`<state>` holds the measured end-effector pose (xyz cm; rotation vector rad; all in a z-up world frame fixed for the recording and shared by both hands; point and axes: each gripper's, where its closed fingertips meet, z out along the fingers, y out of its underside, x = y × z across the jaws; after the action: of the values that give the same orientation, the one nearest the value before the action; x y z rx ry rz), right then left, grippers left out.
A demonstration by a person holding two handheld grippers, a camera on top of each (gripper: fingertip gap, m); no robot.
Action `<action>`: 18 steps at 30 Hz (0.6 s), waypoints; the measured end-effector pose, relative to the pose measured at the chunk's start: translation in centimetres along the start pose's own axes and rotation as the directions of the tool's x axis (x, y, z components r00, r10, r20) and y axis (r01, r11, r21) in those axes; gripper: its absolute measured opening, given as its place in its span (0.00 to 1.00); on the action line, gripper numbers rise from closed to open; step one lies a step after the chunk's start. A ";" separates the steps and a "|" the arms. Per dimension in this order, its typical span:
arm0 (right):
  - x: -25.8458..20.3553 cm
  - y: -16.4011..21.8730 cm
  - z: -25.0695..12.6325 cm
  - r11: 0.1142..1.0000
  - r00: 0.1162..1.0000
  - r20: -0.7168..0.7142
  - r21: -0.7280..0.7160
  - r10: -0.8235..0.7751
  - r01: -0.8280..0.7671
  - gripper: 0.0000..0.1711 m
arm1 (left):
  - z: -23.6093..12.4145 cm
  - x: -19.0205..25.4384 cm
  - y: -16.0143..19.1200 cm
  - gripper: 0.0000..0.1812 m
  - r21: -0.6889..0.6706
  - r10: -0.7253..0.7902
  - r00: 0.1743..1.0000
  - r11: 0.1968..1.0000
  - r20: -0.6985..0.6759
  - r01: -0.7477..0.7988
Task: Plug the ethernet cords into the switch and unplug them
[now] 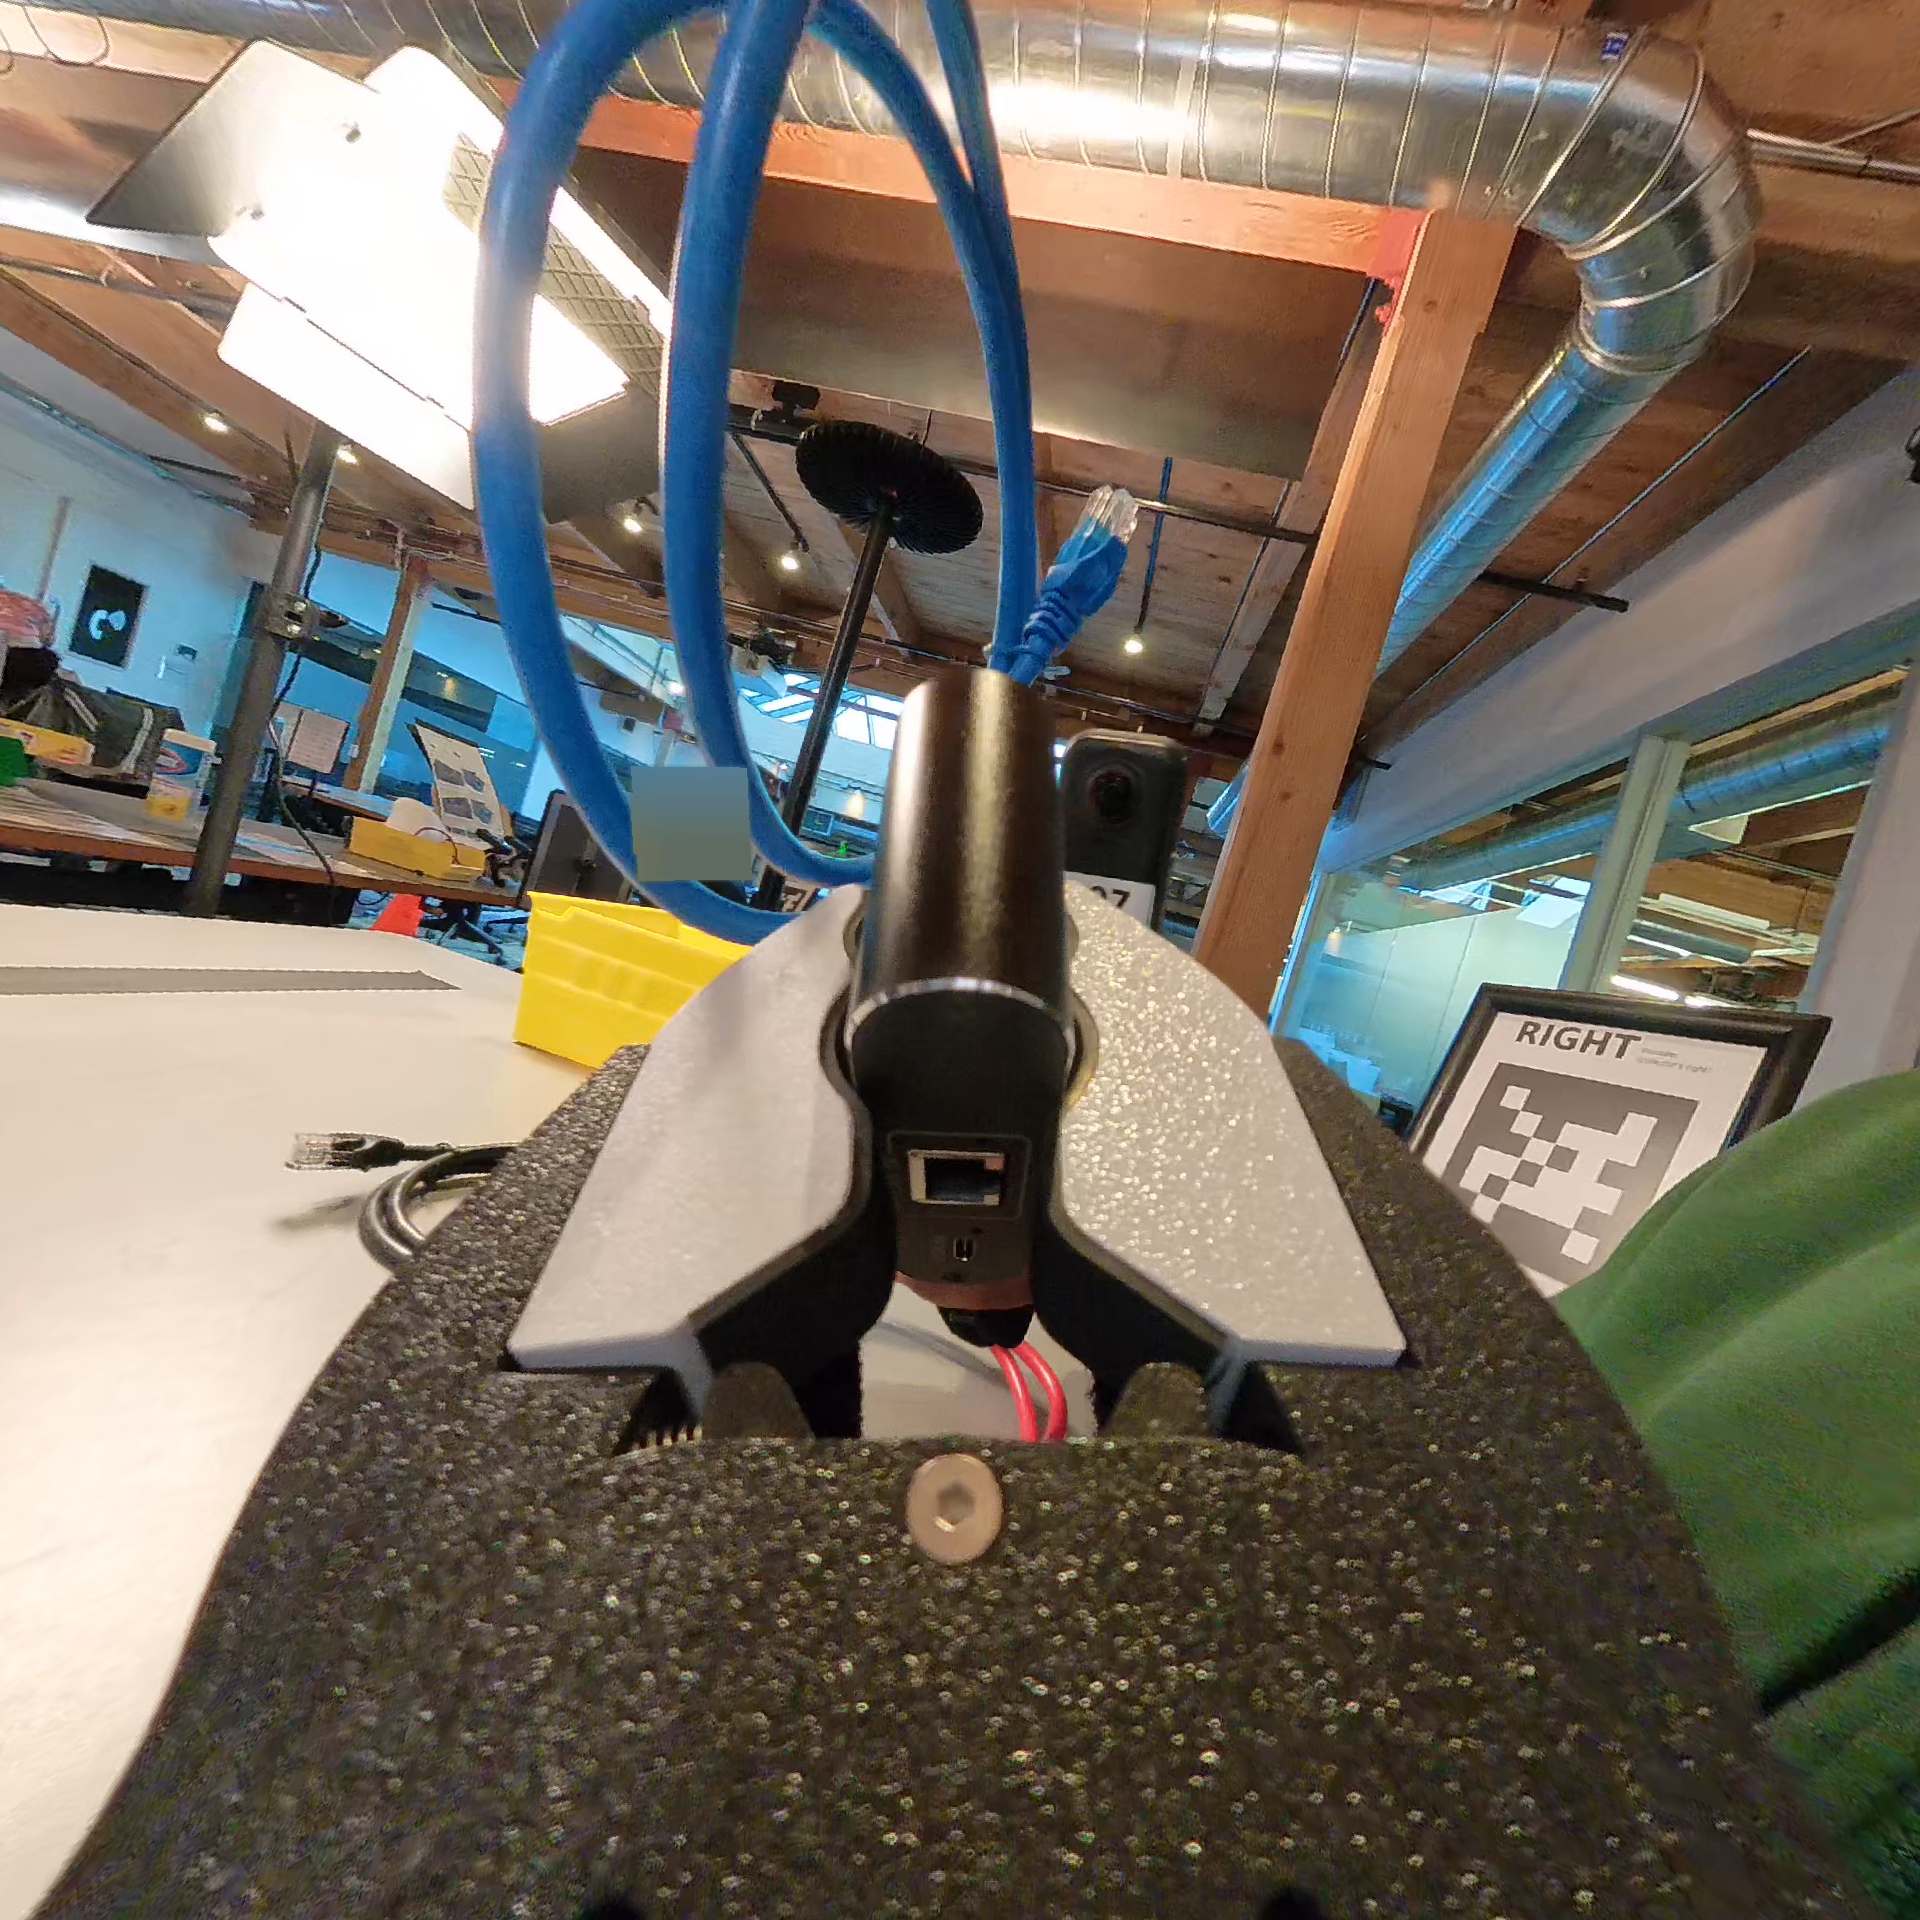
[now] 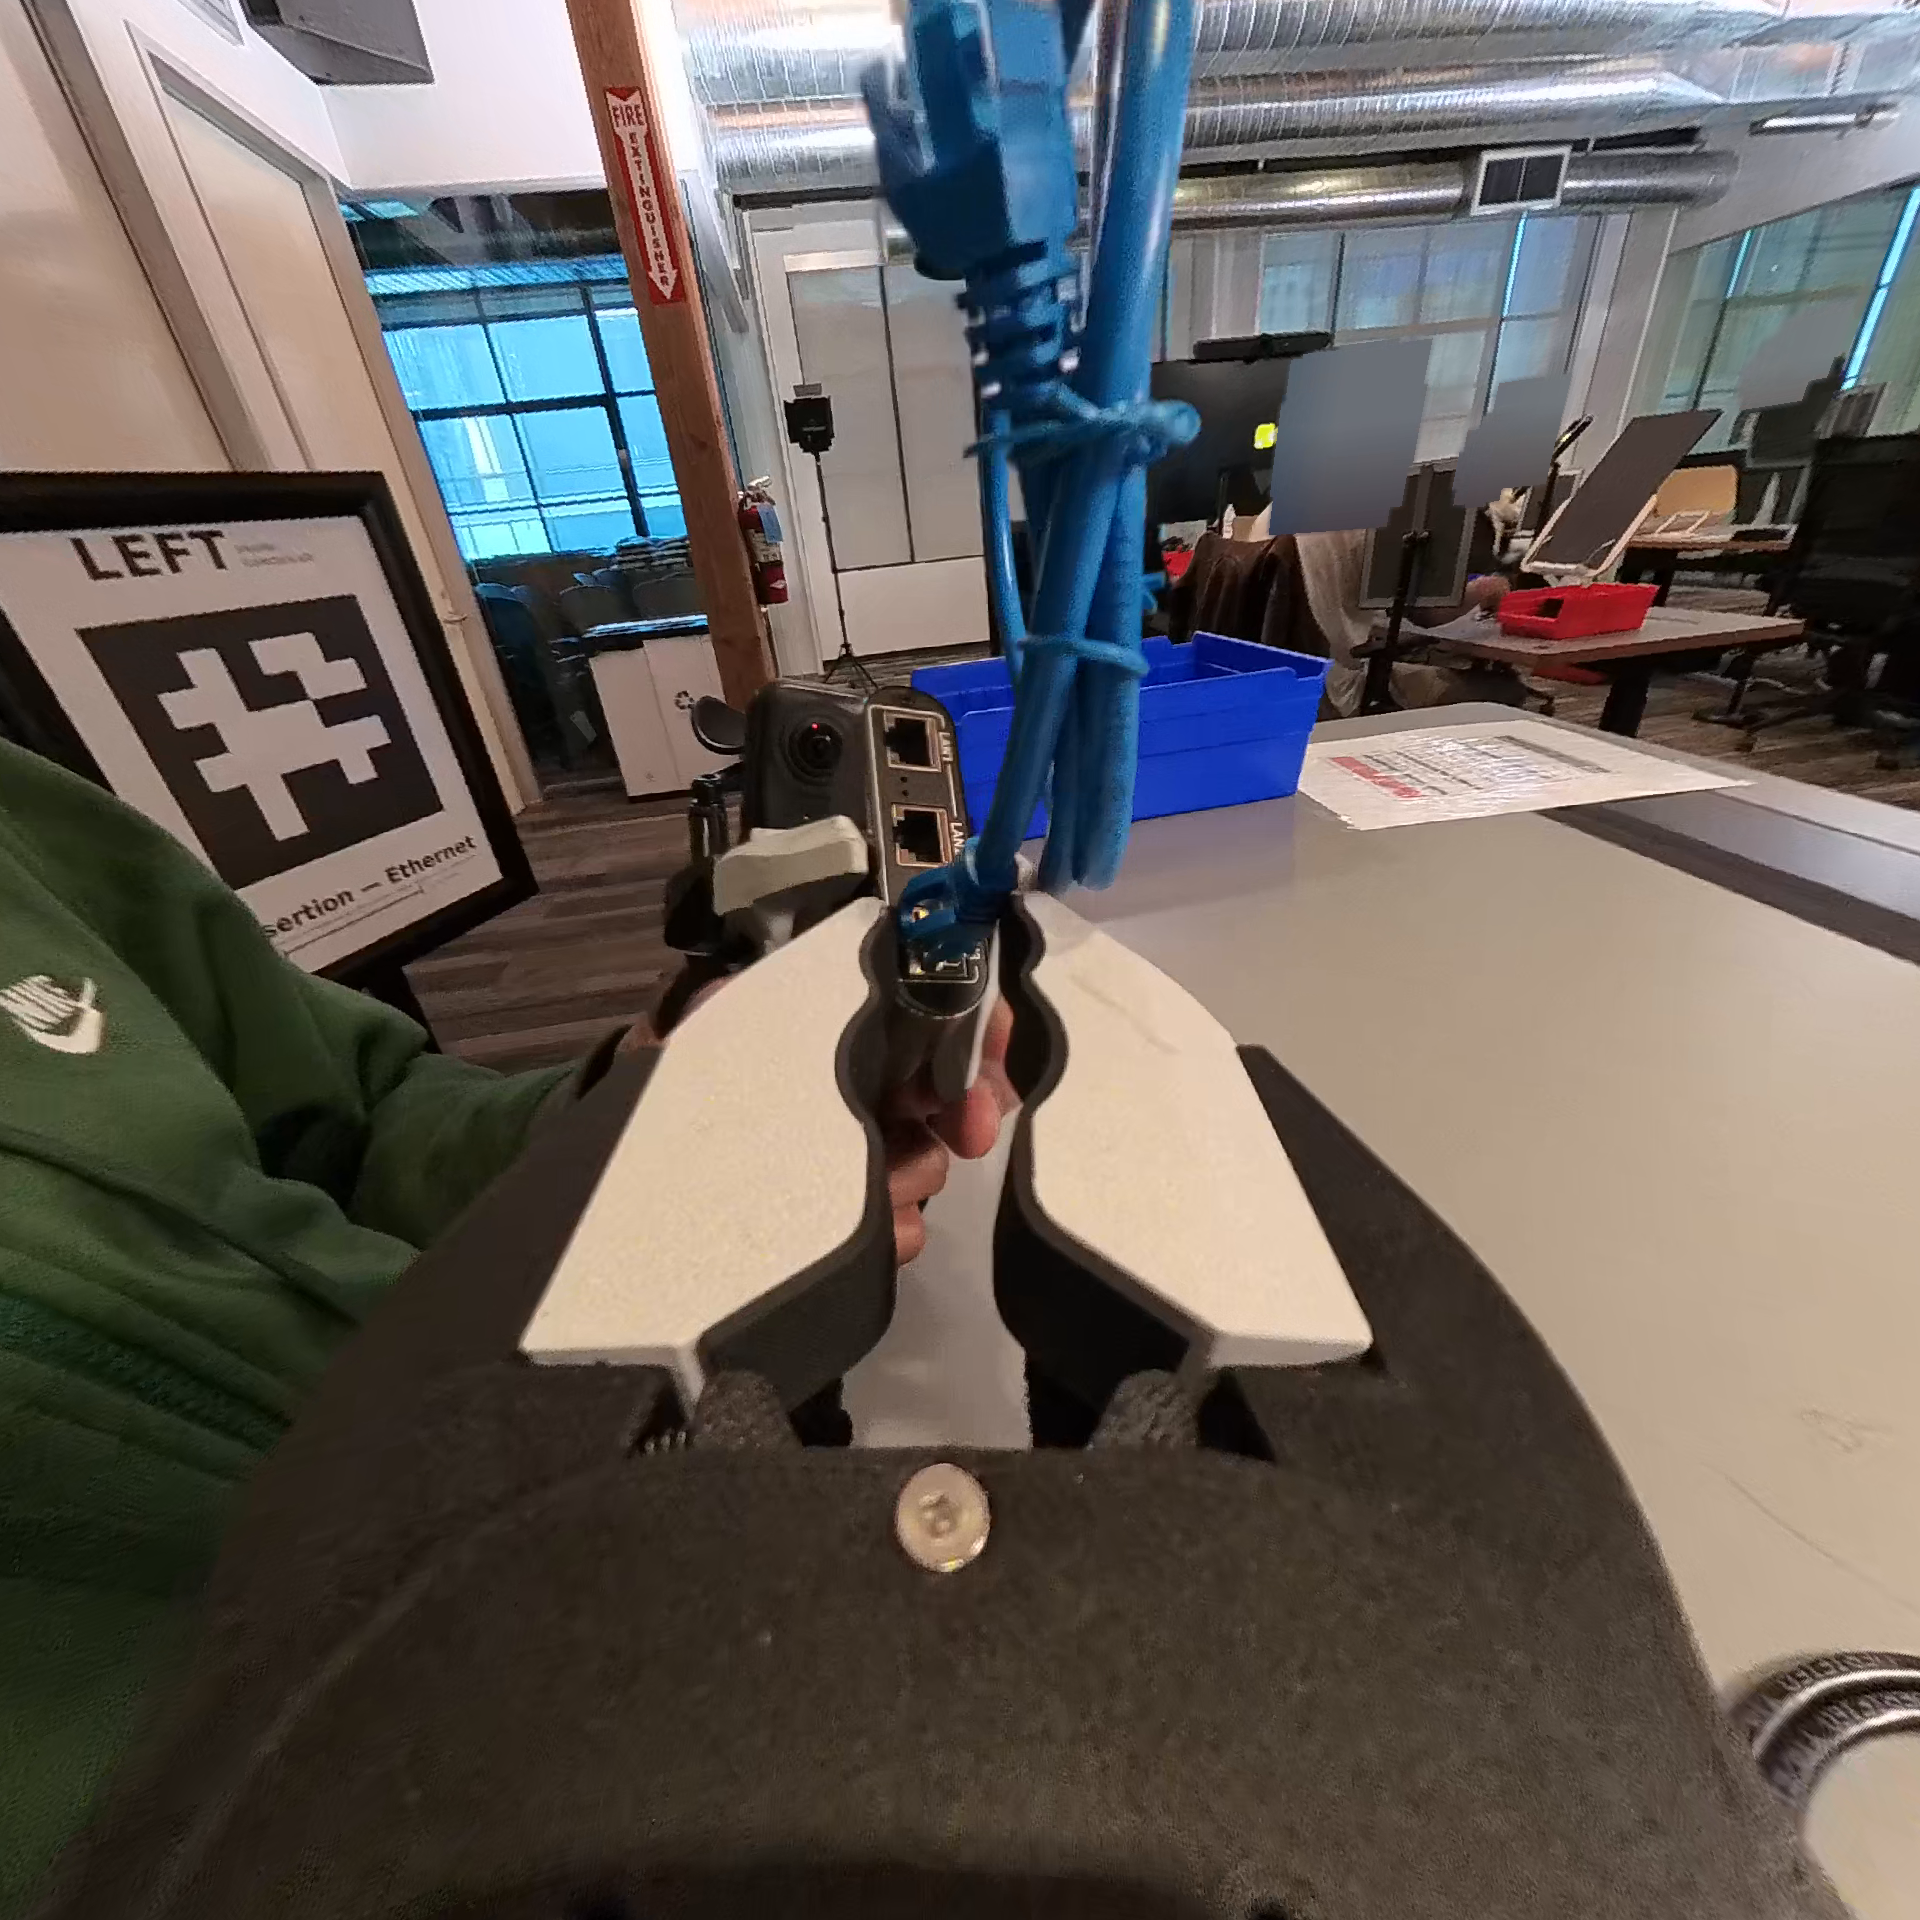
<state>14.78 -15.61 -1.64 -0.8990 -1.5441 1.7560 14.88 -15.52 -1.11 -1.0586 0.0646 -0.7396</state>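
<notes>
Left gripper clamped the black switch, held upright. Right gripper pinched the blue cord plug at the switch's lowest port, cord rising straight up.

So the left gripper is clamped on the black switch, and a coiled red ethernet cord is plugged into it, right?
Not quite: the coiled ethernet cord plugged into the black switch is blue, not red, as the left wrist view shows. The left gripper is indeed clamped on the switch.
</notes>
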 end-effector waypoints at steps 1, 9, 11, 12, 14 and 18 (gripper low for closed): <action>0.0 0.0 0.0 1.000 1.000 -0.012 -0.002 -0.021 0.021 0.11 | 0.0 0.0 0.0 0.16 -0.002 0.005 1.000 1.000 0.003 -0.005; 0.2 -0.1 0.3 0.990 0.985 -0.102 -0.014 -0.140 0.140 0.10 | -0.2 -0.2 -0.1 0.16 0.007 0.008 1.000 1.000 0.012 -0.008; 0.2 -0.2 0.5 0.983 0.972 -0.146 -0.014 -0.184 0.184 0.10 | -0.3 -0.2 -0.3 0.16 0.017 0.002 1.000 1.000 0.011 -0.002; 0.3 -0.3 0.6 0.980 0.966 -0.166 -0.014 -0.197 0.197 0.10 | -0.3 -0.3 -0.4 0.16 0.019 -0.001 1.000 1.000 0.012 0.000; 0.4 -0.3 0.7 0.976 0.957 -0.197 -0.010 -0.214 0.216 0.10 | -0.4 -0.4 -0.5 0.17 0.024 -0.005 1.000 1.000 0.014 0.005; 0.4 -0.5 0.6 0.961 0.931 -0.240 -0.024 -0.274 0.276 0.10 | -0.3 -0.3 -0.5 0.17 0.024 -0.010 1.000 1.000 0.010 0.010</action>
<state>14.04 -15.55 -1.10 -0.8126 -1.4231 1.4000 14.25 -15.71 -0.98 -1.0404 0.0419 -0.7428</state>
